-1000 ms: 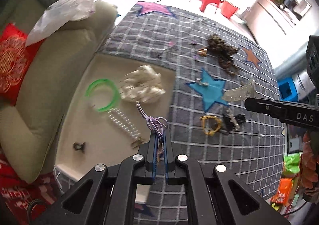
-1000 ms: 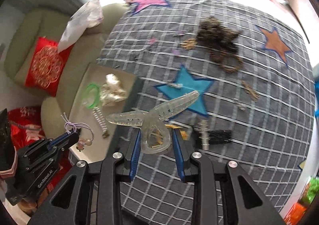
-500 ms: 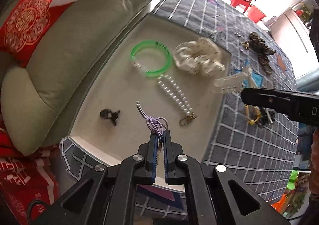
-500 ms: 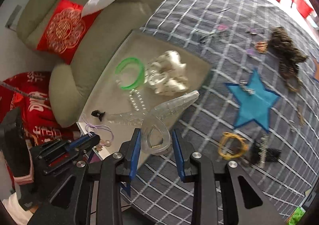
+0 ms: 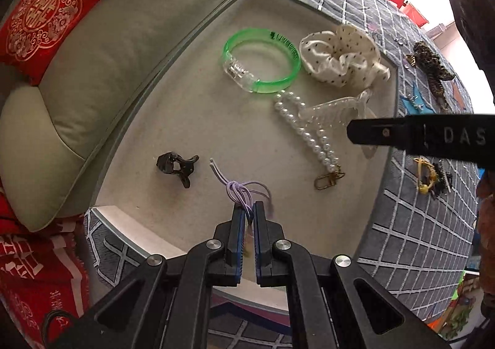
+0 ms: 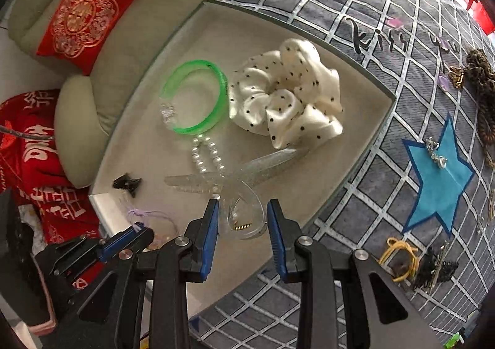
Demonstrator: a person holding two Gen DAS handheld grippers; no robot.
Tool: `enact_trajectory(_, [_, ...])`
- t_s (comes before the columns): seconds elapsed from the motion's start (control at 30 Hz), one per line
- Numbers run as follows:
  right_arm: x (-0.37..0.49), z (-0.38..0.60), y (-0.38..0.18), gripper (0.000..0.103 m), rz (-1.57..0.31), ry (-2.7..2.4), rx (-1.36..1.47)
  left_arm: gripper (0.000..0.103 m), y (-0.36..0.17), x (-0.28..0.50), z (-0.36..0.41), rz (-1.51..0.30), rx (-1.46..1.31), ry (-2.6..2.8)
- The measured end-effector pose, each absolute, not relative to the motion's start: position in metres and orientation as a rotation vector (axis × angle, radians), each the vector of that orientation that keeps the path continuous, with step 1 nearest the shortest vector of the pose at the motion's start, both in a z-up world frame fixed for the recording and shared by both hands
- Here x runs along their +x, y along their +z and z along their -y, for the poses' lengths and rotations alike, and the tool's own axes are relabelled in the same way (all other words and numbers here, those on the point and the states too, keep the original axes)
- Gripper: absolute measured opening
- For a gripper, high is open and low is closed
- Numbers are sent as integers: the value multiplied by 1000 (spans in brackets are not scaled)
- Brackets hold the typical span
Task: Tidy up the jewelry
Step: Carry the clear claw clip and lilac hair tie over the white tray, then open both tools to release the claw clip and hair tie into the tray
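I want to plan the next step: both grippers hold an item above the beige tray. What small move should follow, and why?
Probably lower a little more, then open. The left gripper is shut on the purple hair tie and the right gripper on the clear hair claw, both over bare parts of the tray, beside the pearl strand.

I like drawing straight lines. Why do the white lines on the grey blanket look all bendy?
Both wrist cameras use fisheye lenses. In the left wrist view the grey checked blanket curves round the beige tray; in the right wrist view its grid bows too, and bright window glare washes out the top corner.
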State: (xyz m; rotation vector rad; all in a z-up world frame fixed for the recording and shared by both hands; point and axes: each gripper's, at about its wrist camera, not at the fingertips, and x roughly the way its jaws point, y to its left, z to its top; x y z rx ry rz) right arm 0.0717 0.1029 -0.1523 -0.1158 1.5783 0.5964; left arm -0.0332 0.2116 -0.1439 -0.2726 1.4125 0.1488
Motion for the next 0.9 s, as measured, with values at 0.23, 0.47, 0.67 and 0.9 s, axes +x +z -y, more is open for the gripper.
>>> enact_trajectory(0.23, [90,-103,-166,34,-1584,558,-125,7,-155,-28,-212,-1426,-244,169])
enact_trajectory(0.47, [98,-107,-182,34,-1610,545,-123,7,-158,-26,-209,-1432,-199,184])
enact_trajectory(0.67, [98,-109,-186,34,-1629,559,-121,7,-159,-25,-203,-1447,-168,193])
enact_trajectory(0.9, [102,-117,-177,43,-1617,588,-111,7,-158,-26,-201,-1477,-174,199])
